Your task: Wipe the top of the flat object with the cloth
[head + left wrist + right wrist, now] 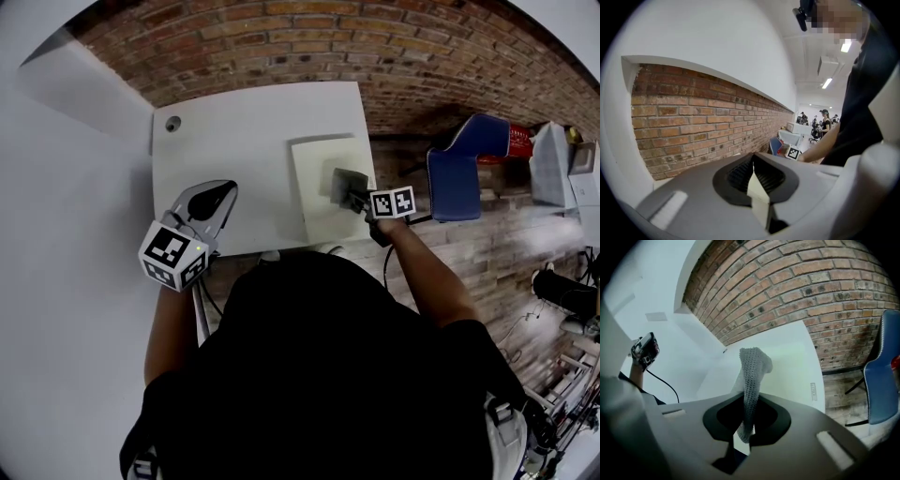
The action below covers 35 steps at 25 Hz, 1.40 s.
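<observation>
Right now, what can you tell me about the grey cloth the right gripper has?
The grey cloth looks like a soft, coarse knit, bunched into a narrow strip. Its lower end is pinched between the shut jaws of the right gripper, and the rest sticks out ahead of them, with the free end curling over. From the head view it sits over the pale flat board, near the board's right edge; whether it presses on the board cannot be told.

The left hand-held gripper point(214, 199) is held up on a bent left forearm point(167, 323), jaws together and empty. The right hand-held gripper point(361, 199) reaches forward on the right forearm point(424, 267), jaws clamped on a cloth point(752, 369) that stands up ahead of them.
</observation>
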### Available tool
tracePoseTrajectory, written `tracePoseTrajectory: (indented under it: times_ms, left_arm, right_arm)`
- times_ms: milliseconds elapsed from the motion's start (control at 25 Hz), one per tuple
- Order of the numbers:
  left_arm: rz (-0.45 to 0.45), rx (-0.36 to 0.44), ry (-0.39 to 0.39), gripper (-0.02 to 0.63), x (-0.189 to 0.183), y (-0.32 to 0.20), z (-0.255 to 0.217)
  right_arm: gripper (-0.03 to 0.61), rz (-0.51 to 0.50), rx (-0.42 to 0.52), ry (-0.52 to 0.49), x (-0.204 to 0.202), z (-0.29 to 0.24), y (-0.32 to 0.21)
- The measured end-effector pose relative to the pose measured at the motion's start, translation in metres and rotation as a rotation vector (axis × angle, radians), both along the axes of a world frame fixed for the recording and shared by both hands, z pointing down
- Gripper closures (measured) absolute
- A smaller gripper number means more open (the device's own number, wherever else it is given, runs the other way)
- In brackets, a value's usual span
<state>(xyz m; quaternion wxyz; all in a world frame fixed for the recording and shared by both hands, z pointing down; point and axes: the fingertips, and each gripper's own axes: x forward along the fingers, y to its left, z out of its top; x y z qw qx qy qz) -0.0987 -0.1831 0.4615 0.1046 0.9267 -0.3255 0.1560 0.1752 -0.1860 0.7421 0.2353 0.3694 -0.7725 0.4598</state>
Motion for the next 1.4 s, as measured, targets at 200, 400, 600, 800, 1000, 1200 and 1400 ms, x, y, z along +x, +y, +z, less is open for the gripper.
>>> tracePoseTrajectory:
  times_ms: [200,400,600,800,1000,1200,1400]
  left_arm:
    - [0.029,-0.002,-0.002,0.612,-0.001,0.0,0.003]
    - [0.047,-0.01,-0.003,0.612,-0.001,0.001,0.005]
    - [0.058,-0.017,-0.008,0.612,-0.005,0.0,0.008]
    - [0.063,-0.019,-0.006,0.612,-0.006,-0.004,0.006]
    - [0.087,-0.027,-0.008,0.612,-0.001,-0.003,0.011]
    - [0.102,-0.036,-0.01,0.612,0.002,-0.002,0.017]
    - [0.117,-0.032,-0.009,0.612,0.009,-0.002,0.016]
  right_arm:
    - [0.568,-0.047,-0.006,-0.029,-0.032,-0.004,0.02]
    - [0.568,-0.077,-0.038,-0.041,-0.056,0.007,0.042]
    - [0.568,-0.098,-0.058,-0.065,-0.077,0.009,0.057]
    - [0.568,-0.125,-0.073,-0.092,-0.098,0.006,0.07]
    - [0.568,-0.154,-0.097,-0.087,-0.114,0.018,0.084]
    - [0.568,-0.157,-0.118,-0.069,-0.117,0.033,0.09]
    - [0.568,-0.162,-0.133,-0.047,-0.115,0.043,0.09]
